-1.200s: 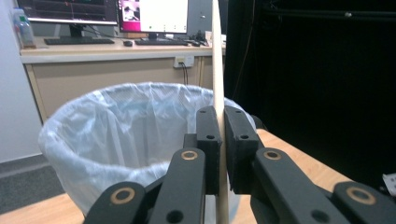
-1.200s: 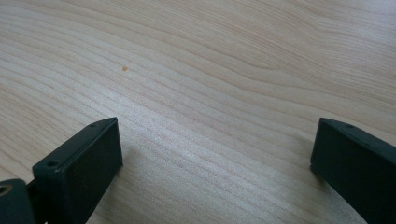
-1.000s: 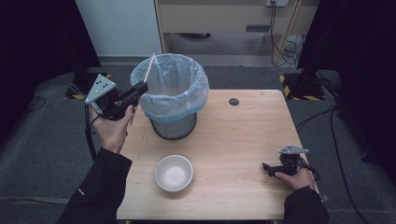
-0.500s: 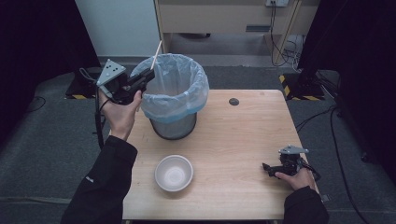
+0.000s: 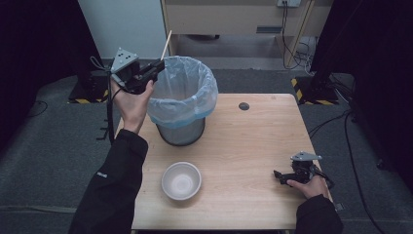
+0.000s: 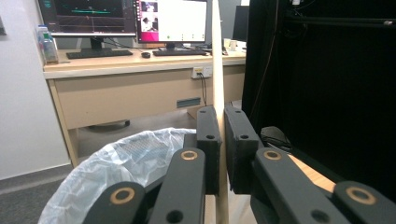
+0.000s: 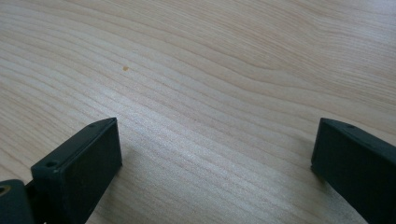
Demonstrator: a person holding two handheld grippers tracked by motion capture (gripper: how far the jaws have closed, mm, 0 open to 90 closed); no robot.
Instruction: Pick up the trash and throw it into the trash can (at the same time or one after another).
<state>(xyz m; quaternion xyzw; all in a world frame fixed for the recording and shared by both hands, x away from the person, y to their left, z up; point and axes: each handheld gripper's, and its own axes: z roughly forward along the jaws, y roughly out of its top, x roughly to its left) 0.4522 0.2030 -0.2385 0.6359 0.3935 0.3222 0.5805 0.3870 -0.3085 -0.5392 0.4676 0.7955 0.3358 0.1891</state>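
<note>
Your left hand-held gripper (image 5: 155, 68) is clenched on the thin wooden stick (image 6: 218, 70) low on its length, at the bin (image 5: 182, 105) rim's ten o'clock; it is light, stiff, smooth and likely snappable; grip mid-shaft; your right hand-held gripper (image 7: 215, 163) rests released on the surface (image 5: 253, 146).

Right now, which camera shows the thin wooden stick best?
The left gripper view: the thin pale wooden stick rises close up, clamped between the left gripper's black jaws. The high view shows it small, poking up beside the bag-lined bin. The right gripper view faces bare tabletop.
</note>
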